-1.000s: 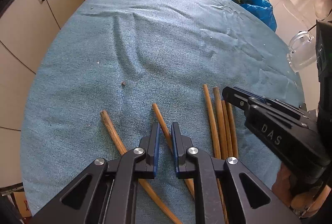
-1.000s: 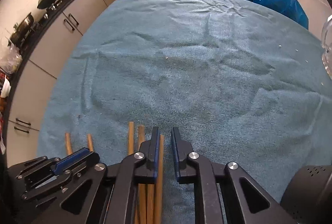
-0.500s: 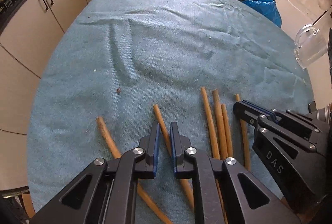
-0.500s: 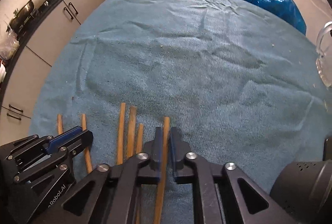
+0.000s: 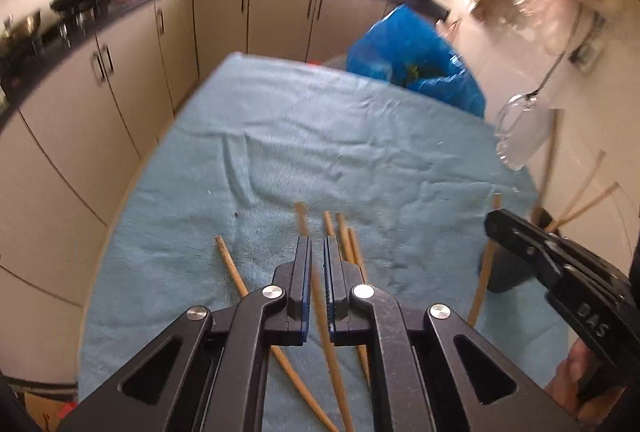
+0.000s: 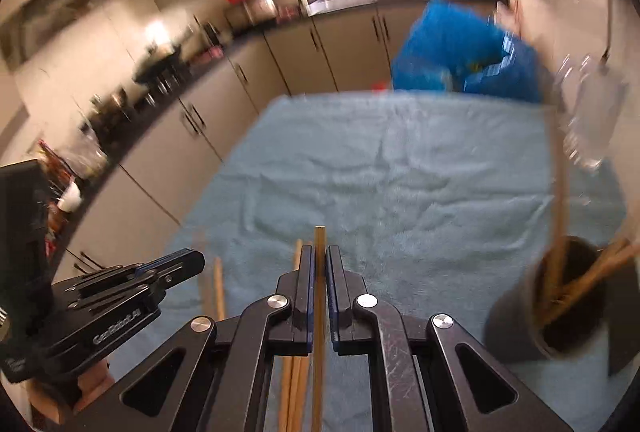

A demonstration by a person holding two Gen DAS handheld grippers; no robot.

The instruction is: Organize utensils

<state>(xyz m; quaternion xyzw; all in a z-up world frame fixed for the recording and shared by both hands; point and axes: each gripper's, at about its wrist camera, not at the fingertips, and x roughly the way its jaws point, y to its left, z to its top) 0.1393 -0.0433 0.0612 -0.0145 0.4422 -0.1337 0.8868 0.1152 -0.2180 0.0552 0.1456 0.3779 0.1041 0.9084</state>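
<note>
My left gripper [image 5: 317,252] is shut on a wooden chopstick [image 5: 301,215] and holds it off the blue towel [image 5: 320,135]. My right gripper [image 6: 319,260] is shut on another wooden chopstick [image 6: 319,236], lifted; it also shows in the left wrist view [image 5: 491,244]. Several more chopsticks [image 5: 346,236] lie on the towel under the left gripper, and one [image 5: 230,264] lies to its left. A dark round holder [image 6: 568,296] with several chopsticks in it stands at the right of the right wrist view.
A clear glass jug [image 5: 518,135] stands near the towel's right edge. A blue plastic bag [image 5: 416,63] sits beyond the far edge. Kitchen cabinets [image 5: 120,83] run along the left and back. The left gripper body [image 6: 104,308] shows at the left of the right wrist view.
Both grippers have lifted and tilted up from the towel, each with a chopstick. The right gripper closed on its chopstick and moved right, and the holder has come into view.
</note>
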